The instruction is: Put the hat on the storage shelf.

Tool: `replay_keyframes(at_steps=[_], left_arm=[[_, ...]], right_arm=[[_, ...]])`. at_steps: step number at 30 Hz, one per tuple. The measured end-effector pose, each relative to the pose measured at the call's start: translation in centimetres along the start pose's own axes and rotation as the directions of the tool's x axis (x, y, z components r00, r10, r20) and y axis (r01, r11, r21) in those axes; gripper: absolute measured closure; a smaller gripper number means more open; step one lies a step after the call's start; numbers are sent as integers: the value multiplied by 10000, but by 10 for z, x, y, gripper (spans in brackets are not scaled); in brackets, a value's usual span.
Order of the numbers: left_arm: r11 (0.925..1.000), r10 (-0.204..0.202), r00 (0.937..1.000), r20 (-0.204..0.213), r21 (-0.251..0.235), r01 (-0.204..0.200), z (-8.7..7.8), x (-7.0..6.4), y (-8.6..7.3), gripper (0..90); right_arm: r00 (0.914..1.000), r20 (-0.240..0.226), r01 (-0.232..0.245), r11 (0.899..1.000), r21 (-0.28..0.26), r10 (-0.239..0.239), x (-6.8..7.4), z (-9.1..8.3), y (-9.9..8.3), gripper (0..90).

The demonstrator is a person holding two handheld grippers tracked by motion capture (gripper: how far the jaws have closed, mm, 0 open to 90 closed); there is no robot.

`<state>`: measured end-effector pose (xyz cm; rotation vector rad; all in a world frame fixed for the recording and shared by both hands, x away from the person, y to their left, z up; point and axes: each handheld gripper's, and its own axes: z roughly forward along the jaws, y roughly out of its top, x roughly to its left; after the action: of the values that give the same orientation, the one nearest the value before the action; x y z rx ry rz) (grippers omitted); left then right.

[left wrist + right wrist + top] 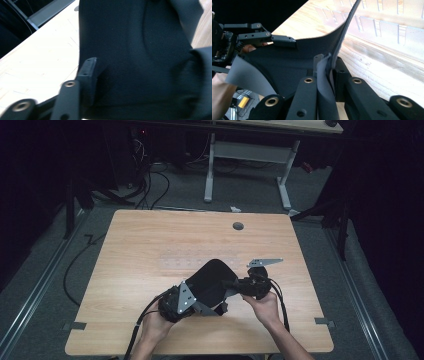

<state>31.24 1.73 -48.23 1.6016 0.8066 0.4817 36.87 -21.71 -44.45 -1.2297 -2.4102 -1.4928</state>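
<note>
Black cloth (pixel 212 282) held up off the tabletop (pixel 150 250), stretched between both tongs near the front edge. Right tongs (pixel 327 65) clenched on a folded edge, cloth pinched between the jaws, likely to keep the fold from slipping. Left tongs (pixel 200 306) gripping the opposite edge; in the right gripper view one jaw lying over the cloth, so apparently clamped too. Two-point hold probably for tension, to open or fold cleanly.
</note>
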Motion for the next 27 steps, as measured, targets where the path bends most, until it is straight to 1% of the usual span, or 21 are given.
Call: replay_keyframes(at_steps=[1, 3, 7, 10, 12, 15, 16, 17, 18, 19, 21, 22, 24, 25, 27], left_arm=[[10000, -93, 9999, 65, 35, 93, -1, 1, 1, 612], [9992, -408, 9988, 277, 19, 408, -3, 3, 3, 668], [9990, -425, 9966, 701, 149, 415, -10, 3, 5, 741], [9985, -538, 9930, 1052, 167, 523, -14, 3, 8, 791], [9979, -631, 9900, 1262, 228, 607, -17, 2, 9, 832], [9978, -634, 9904, 1232, 285, 603, -19, 2, 11, 858], [9966, -804, 9886, 1270, 254, 778, -20, 3, 13, 858], [9956, -940, 9867, 1329, 193, 922, -22, 5, 15, 859], [9939, -1101, 9848, 1343, 58, 1103, -24, 7, 17, 859], [9922, -1227, 9831, 1359, -54, 1246, -26, 8, 19, 860], [9901, -1365, 9815, 1342, -129, 1394, -29, 11, 22, 860], [9894, -1411, 9812, 1314, -166, 1445, -30, 12, 22, 859], [9869, -1559, 9788, 1326, -198, 1599, -32, 14, 23, 860], [9858, -1621, 9782, 1296, -234, 1664, -33, 15, 23, 859], [9833, -1749, 9763, 1272, -272, 1797, -35, 17, 23, 859]], right_arm=[[10000, -50, -7, 10000, -63, 7, 0, 0, 0, 828], [10000, -34, 30, 9997, -225, -30, 2, -1, 0, 820], [9998, -12, 199, 9993, -308, -200, 5, -2, 1, 800], [9998, -44, 215, 9990, -387, -217, 5, -2, 2, 774], [9997, -72, 215, 9985, -505, -219, 5, -2, 2, 737], [9996, -180, 197, 9968, -770, -212, 6, -6, 2, 671], [9996, -145, 236, 9960, -863, -250, 6, -7, 2, 658], [9995, 7, 304, 9956, -884, -305, 6, -9, 1, 638], [9995, 65, 320, 9952, -922, -315, 5, -11, 0, 621], [9996, 30, 291, 9949, -970, -290, 4, -13, -1, 602], [9997, 79, 227, 9949, -986, -220, 2, -17, -3, 580], [9996, 112, 280, 9937, -1083, -269, 0, -19, -5, 575], [9990, 320, 355, 9923, -1189, -319, -3, -23, -10, 563], [9981, 504, 403, 9919, -1206, -344, -6, -24, -14, 556], [9975, 669, 295, 9924, -1192, -217, -13, -25, -21, 541]])
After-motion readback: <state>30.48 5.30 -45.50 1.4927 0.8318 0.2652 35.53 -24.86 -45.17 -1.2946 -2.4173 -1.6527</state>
